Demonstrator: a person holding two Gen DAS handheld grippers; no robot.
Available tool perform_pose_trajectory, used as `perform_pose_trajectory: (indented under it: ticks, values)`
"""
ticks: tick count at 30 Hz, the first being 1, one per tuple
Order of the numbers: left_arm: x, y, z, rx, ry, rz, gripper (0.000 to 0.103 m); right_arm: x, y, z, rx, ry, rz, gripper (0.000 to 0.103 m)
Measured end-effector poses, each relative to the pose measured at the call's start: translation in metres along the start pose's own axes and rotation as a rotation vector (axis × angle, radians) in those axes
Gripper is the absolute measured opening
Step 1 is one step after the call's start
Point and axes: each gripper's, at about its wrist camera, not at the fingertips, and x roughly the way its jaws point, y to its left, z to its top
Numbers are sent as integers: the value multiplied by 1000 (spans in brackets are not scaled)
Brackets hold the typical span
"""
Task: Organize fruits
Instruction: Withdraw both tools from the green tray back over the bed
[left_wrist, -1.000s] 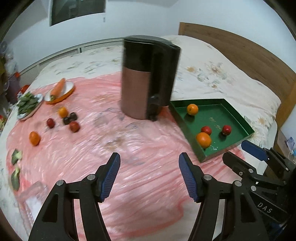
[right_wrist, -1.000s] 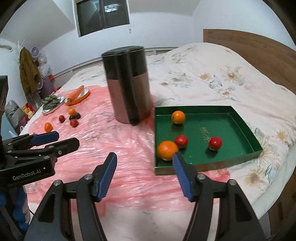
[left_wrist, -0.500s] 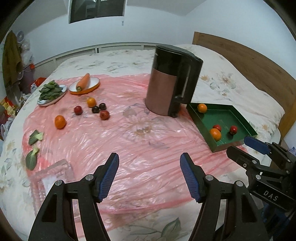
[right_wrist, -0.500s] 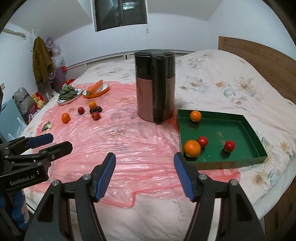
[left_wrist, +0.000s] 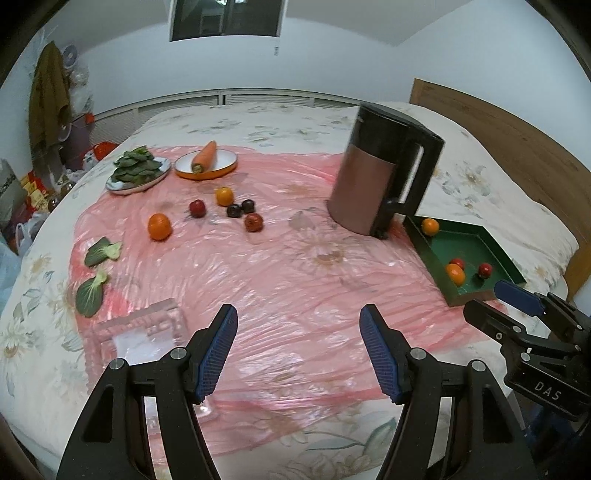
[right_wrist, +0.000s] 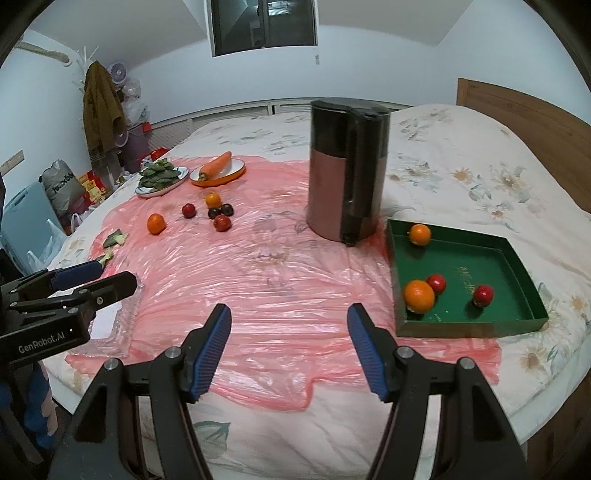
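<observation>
Green tray (right_wrist: 517, 254) holds four fruits (right_wrist: 418, 296) — each gripper (left_wrist: 298, 350) (right_wrist: 289, 345) apart, empty.

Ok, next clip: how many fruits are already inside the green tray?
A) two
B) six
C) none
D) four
D: the green tray holds four pieces, an orange near the far corner, a larger orange near the front wall, a red fruit touching it and another red fruit to the right. The other fruits lie loose on the pink sheet.
</observation>
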Motion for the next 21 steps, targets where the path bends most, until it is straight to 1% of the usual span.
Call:
perform_pose_trajectory:
  ticks: [2, 5, 14, 21]
  values:
    - [2, 8, -1, -14, 0, 10, 65, 4, 4, 0, -7, 3, 8, 101]
    - [6, 17, -3, -31, -3, 19, 72, 10, 10, 0, -19, 10, 19, 101]
    - [22, 43, -3, -59, 11, 43, 72, 41, 30, 4, -44, 44, 58, 101]
    - [32, 76, 0, -88, 7, 60, 72, 70, 51, 14, -60, 61, 112, 101]
